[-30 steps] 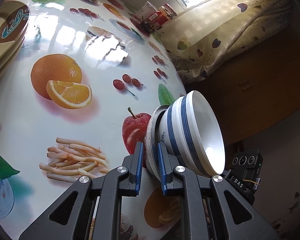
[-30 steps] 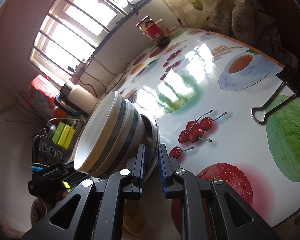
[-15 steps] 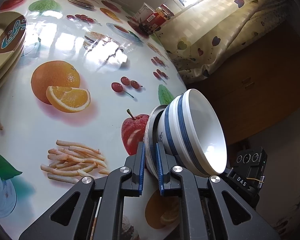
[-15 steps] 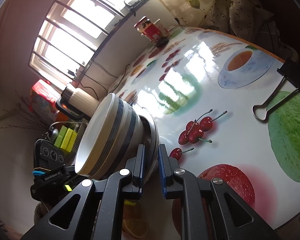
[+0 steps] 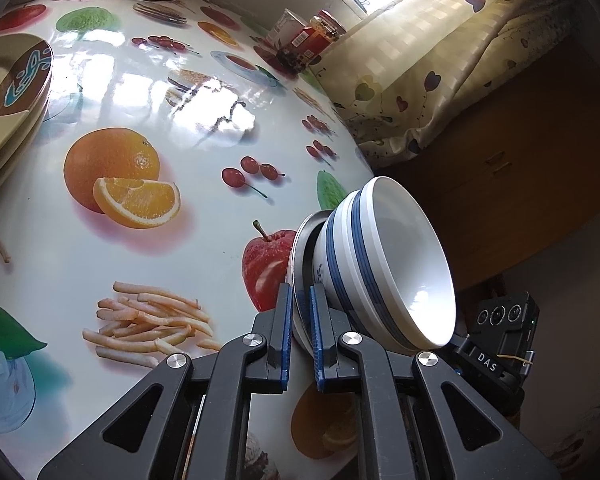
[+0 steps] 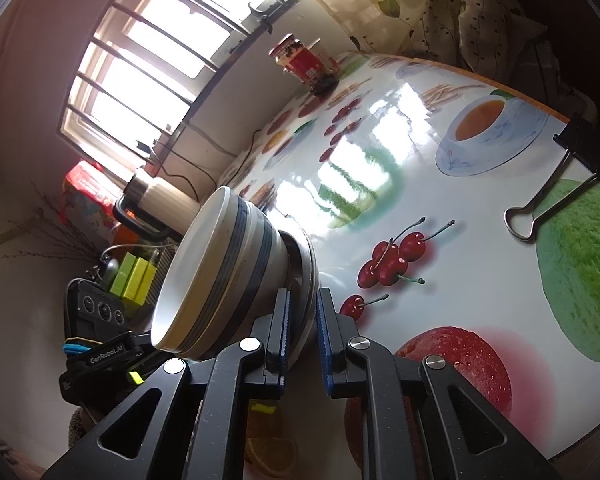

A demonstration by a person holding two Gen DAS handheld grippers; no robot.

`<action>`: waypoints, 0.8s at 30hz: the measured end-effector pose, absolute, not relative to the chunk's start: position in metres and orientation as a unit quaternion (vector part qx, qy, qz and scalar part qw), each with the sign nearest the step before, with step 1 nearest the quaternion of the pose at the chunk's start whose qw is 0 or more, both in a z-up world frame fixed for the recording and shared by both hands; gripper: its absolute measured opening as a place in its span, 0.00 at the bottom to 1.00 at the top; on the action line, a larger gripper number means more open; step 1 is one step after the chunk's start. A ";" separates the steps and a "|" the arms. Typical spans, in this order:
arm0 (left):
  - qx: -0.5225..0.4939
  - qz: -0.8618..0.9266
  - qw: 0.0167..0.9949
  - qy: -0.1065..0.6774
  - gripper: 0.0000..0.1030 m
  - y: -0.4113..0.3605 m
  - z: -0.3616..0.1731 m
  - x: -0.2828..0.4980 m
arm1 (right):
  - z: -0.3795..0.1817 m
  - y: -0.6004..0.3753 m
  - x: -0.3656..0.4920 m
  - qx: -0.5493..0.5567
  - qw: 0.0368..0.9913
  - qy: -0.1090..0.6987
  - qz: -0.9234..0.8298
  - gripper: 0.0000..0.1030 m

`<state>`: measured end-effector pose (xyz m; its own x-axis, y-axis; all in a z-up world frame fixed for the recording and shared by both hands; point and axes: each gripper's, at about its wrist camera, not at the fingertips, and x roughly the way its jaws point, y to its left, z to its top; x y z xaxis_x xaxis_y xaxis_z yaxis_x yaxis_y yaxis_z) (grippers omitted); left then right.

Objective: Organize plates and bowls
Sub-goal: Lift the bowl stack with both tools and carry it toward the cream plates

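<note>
Nearby, stacked plates (image 5: 8,92), jar (image 5: 324,36), binder clip (image 6: 560,188).

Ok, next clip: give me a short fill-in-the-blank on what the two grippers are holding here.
1. Both grippers clamp the rim of a metal ____ from opposite sides.
2. The white bowls stacked on it carry ____ stripes.
3. The left gripper and the right gripper are both ____ on that rim.
4. The tablecloth is printed with fruit and ____ fries.

Missing words: plate; blue; shut; French
</note>
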<state>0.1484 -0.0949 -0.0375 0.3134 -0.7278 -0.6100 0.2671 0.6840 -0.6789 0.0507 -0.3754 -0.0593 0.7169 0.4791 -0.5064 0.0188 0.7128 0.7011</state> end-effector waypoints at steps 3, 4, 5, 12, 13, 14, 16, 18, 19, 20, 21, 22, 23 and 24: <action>-0.229 -0.319 0.778 0.490 0.08 -0.096 -0.037 0.148 | -0.059 -0.375 0.051 0.354 0.856 0.351 0.134 0.12; -0.228 -0.319 0.779 0.490 0.08 -0.096 -0.037 0.148 | -0.059 -0.375 0.051 0.353 0.857 0.351 0.134 0.12; -0.228 -0.319 0.779 0.490 0.08 -0.095 -0.037 0.148 | -0.059 -0.376 0.051 0.353 0.857 0.351 0.134 0.12; -0.225 -0.318 0.780 0.489 0.08 -0.095 -0.037 0.148 | -0.058 -0.376 0.052 0.349 0.858 0.351 0.135 0.12; -0.225 -0.318 0.780 0.489 0.08 -0.096 -0.037 0.148 | -0.058 -0.376 0.051 0.349 0.858 0.351 0.135 0.12; -0.226 -0.318 0.780 0.490 0.08 -0.096 -0.037 0.148 | -0.058 -0.376 0.051 0.349 0.858 0.351 0.136 0.12; -0.224 -0.318 0.781 0.489 0.08 -0.096 -0.037 0.148 | -0.058 -0.376 0.051 0.349 0.858 0.351 0.136 0.12; -0.225 -0.317 0.780 0.490 0.08 -0.096 -0.037 0.148 | -0.057 -0.376 0.051 0.348 0.859 0.351 0.136 0.12; -0.224 -0.317 0.781 0.489 0.08 -0.096 -0.037 0.148 | -0.057 -0.376 0.051 0.346 0.860 0.350 0.135 0.12; -0.224 -0.317 0.781 0.490 0.08 -0.096 -0.037 0.148 | -0.057 -0.376 0.050 0.346 0.860 0.350 0.136 0.12; -0.224 -0.316 0.781 0.490 0.08 -0.096 -0.036 0.148 | -0.056 -0.376 0.051 0.346 0.860 0.349 0.136 0.12; -0.222 -0.316 0.781 0.490 0.08 -0.096 -0.036 0.148 | -0.056 -0.376 0.051 0.346 0.861 0.348 0.137 0.12; -0.222 -0.315 0.782 0.490 0.08 -0.096 -0.036 0.147 | -0.056 -0.376 0.051 0.345 0.861 0.348 0.137 0.12; -0.222 -0.314 0.782 0.490 0.08 -0.097 -0.036 0.148 | -0.056 -0.376 0.051 0.345 0.861 0.348 0.137 0.12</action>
<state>0.1477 -0.0966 -0.0364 0.3214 -0.7089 -0.6278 0.2744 0.7043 -0.6548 0.0511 -0.3756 -0.0564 0.7201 0.4761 -0.5048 0.0046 0.7242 0.6896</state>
